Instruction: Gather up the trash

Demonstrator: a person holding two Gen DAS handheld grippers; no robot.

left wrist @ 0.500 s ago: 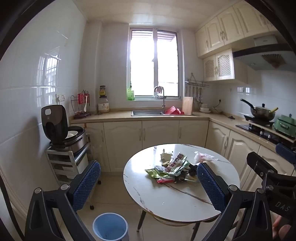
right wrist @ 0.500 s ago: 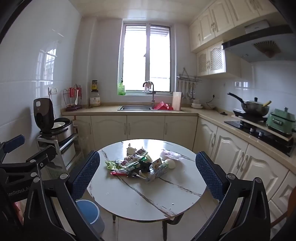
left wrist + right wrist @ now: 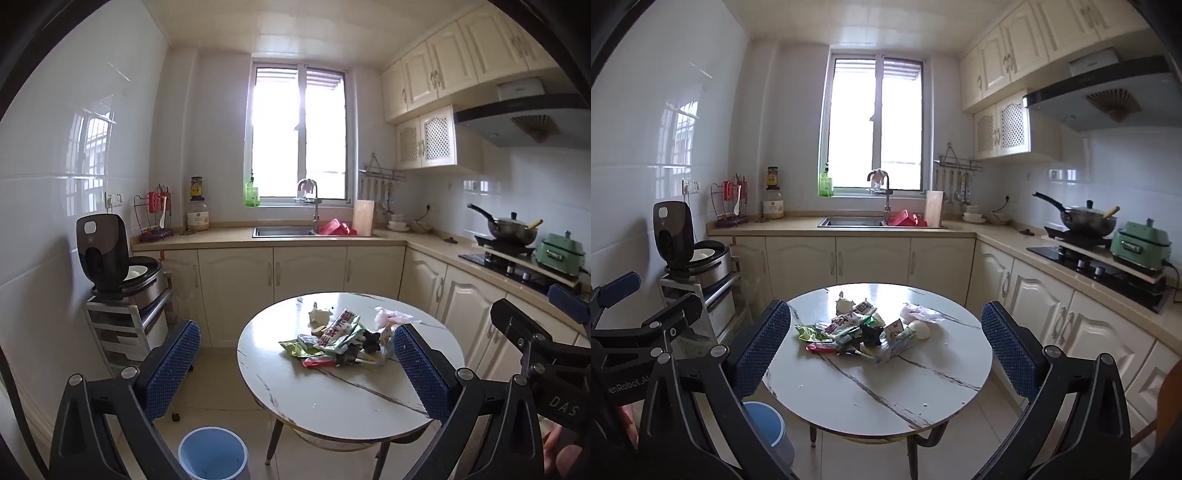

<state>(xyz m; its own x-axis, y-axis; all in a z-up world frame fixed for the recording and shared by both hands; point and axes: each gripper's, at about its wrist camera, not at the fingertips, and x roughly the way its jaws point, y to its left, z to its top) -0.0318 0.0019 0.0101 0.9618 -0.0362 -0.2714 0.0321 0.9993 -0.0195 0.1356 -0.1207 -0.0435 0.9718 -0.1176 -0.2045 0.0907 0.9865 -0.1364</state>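
Heap of snack wrappers (image 3: 857, 330) and crumpled packets at centre frame, on a round white marble-look table (image 3: 886, 398); pale egg-like lump (image 3: 921, 328) and pink plastic bag (image 3: 919, 312) at the heap's right edge. Blue waste bin (image 3: 213, 453) on the floor, lower left, just beside the table. Left gripper (image 3: 295, 365) and right gripper (image 3: 882, 350) both spread wide, empty, well short of the heap. Likely step: approach for a first pick. Best done by taking one loose outer wrapper, pinching low at its edge; then carrying it over the bin's open mouth.
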